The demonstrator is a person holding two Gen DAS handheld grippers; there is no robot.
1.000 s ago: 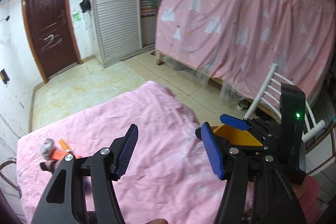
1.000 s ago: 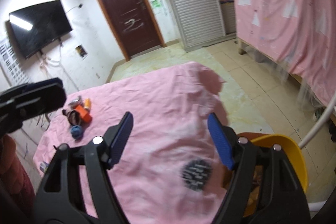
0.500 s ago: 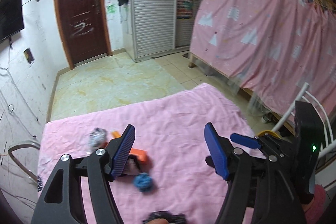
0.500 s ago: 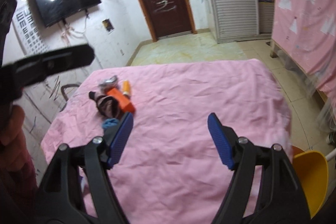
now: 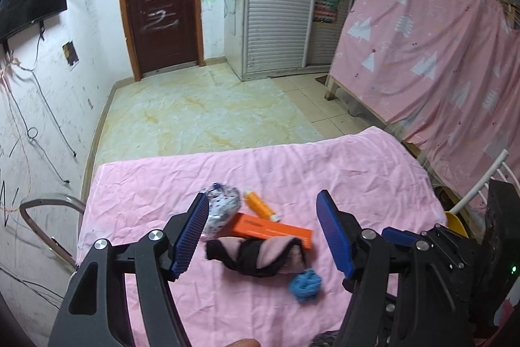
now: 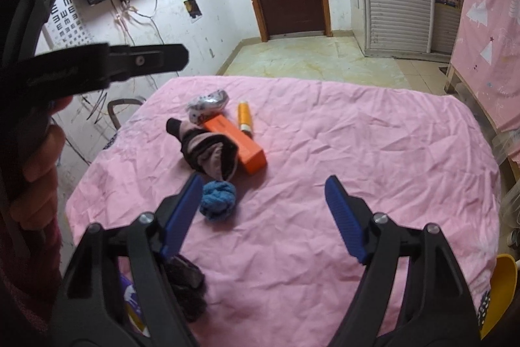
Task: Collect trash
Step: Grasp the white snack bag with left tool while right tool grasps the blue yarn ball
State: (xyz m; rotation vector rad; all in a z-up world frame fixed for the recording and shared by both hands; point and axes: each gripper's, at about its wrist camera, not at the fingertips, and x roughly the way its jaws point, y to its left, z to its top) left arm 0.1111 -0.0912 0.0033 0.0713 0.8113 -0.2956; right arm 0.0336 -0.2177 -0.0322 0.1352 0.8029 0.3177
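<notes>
A heap of items lies on the pink-covered table (image 5: 357, 171): an orange box (image 5: 276, 230), an orange tube (image 5: 258, 205), a crumpled patterned wad (image 5: 222, 210), a black-and-pink sock (image 5: 260, 256) and a blue wad (image 5: 305, 283). My left gripper (image 5: 263, 236) is open and empty, held above the heap. My right gripper (image 6: 263, 215) is open and empty, nearer the table's front; the blue wad (image 6: 217, 199) lies beside its left finger. The same sock (image 6: 208, 152), box (image 6: 237, 147) and tube (image 6: 245, 116) lie beyond it.
A yellow bin (image 6: 499, 285) stands at the table's right edge, also in the left wrist view (image 5: 456, 221). A dark cloth (image 6: 187, 288) lies near the front edge. A chair frame (image 5: 48, 217) stands left of the table. A pink curtain (image 5: 438, 54) hangs at the right.
Both grippers have swung left from the yellow bin side toward the heap of items. Both stayed open and empty.
</notes>
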